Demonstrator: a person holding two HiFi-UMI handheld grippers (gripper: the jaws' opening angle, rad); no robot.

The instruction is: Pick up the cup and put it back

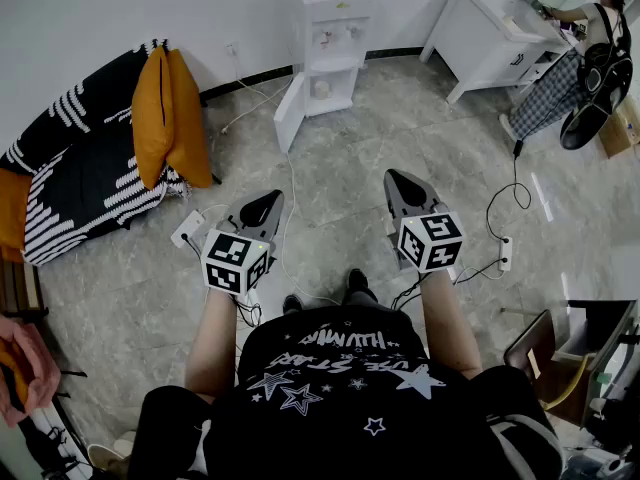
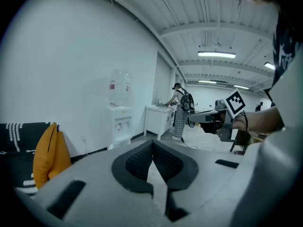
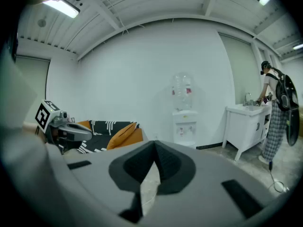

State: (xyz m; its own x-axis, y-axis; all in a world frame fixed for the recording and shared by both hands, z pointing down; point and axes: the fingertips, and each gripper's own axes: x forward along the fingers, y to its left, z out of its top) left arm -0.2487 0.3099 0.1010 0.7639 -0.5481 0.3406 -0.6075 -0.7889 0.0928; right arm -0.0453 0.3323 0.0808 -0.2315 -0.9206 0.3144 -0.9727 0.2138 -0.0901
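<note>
Room: grey floor [image 1: 330,183], water dispenser [image 1: 335,38] by the wall, sofa [image 1: 80,168] at left.
Left gripper [image 1: 266,203]: jaws pinched together, nothing in them.
Right gripper [image 1: 402,183]: same, clamped tight, empty.
Why: I hold both out front, tipped down a bit, bc no grab has begun, I think.
Cup: can't spot it for sure; maybe on the dispenser's shelf, well away from both grippers.

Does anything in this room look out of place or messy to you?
The water dispenser has its lower door hanging open. Power strips and cables lie loose across the floor, which could trip someone. Nothing looks spilled or broken.
</note>
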